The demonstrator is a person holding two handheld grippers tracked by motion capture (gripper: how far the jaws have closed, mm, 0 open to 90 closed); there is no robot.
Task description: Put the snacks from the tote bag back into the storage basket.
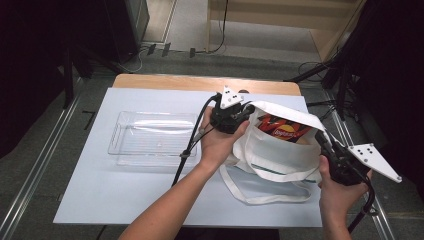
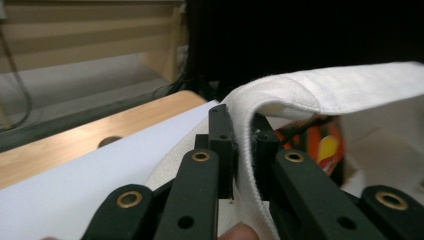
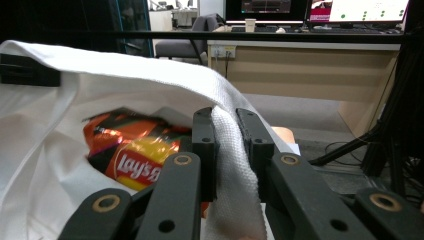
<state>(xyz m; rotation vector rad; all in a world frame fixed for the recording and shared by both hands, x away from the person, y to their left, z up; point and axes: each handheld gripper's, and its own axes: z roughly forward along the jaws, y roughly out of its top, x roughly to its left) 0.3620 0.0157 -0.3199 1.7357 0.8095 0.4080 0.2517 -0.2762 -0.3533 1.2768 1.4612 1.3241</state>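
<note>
Jaws of both grippers clamped on white bag [image 1: 280, 155] rim, left gripper [image 1: 235, 114], right gripper [image 1: 327, 145], chip packet [image 3: 132, 160] inside

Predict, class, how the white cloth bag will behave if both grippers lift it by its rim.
The white cloth bag looks floppy: its rim folds over where the left gripper and right gripper pinch it, so it would probably sag between them. The chip packet inside looks light, so the load is likely small, though it may shift.

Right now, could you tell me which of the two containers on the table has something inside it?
The white cloth bag, held open by the left claw and right claw, holds a chip packet. The clear plastic tray beside it is empty.
</note>
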